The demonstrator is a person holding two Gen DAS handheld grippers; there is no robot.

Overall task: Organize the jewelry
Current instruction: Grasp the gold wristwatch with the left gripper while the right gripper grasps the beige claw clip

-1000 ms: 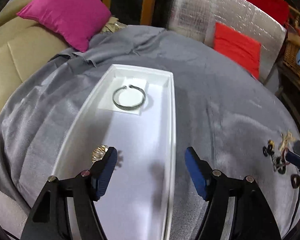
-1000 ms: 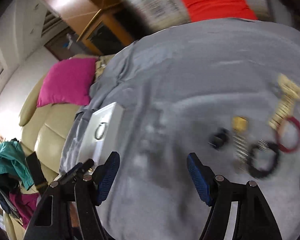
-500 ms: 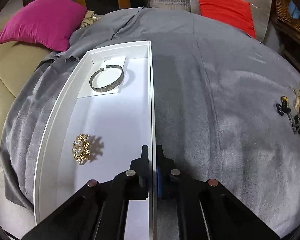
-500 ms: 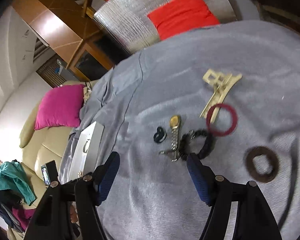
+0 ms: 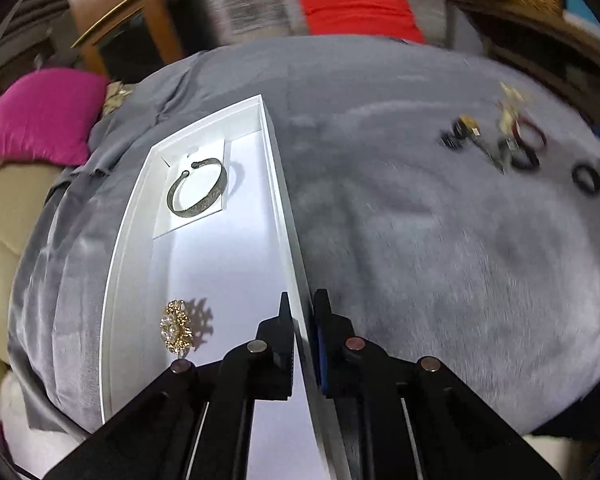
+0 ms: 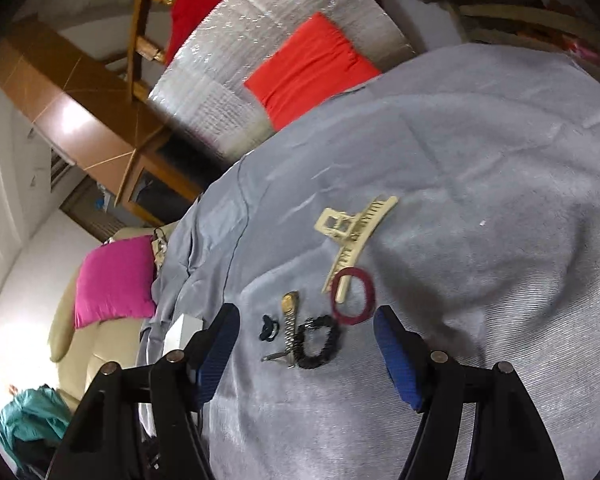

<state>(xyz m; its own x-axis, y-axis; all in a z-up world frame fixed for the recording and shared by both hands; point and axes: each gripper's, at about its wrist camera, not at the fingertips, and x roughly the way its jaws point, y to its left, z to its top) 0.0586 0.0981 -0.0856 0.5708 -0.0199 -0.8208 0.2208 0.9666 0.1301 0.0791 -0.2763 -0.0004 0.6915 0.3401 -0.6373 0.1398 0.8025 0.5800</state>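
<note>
A long white tray [image 5: 276, 168] lies on the grey cloth. It holds a silver bangle [image 5: 198, 188] on a white card and a gold brooch [image 5: 176, 328]. My left gripper [image 5: 300, 300] is shut on the tray's right wall, one finger inside and one outside. My right gripper [image 6: 306, 312] hangs open just above a cluster of loose pieces with nothing between its fingers. The cluster holds a gold watch [image 6: 290, 320], a black coil band [image 6: 320, 342], a red band [image 6: 354, 296], a cream hair claw [image 6: 354, 232] and a small dark piece [image 6: 268, 328].
The same cluster [image 5: 496, 140] and a dark ring [image 5: 587, 178] lie far right in the left wrist view. A pink cushion [image 5: 40, 116] on a beige sofa sits left. A red cushion [image 5: 356, 8] and a wooden cabinet [image 5: 112, 28] stand behind.
My left gripper went from open over the tray to shut on the tray's right wall, leaving the brooch on the tray floor. My right gripper swung over to the loose cluster, still open.
</note>
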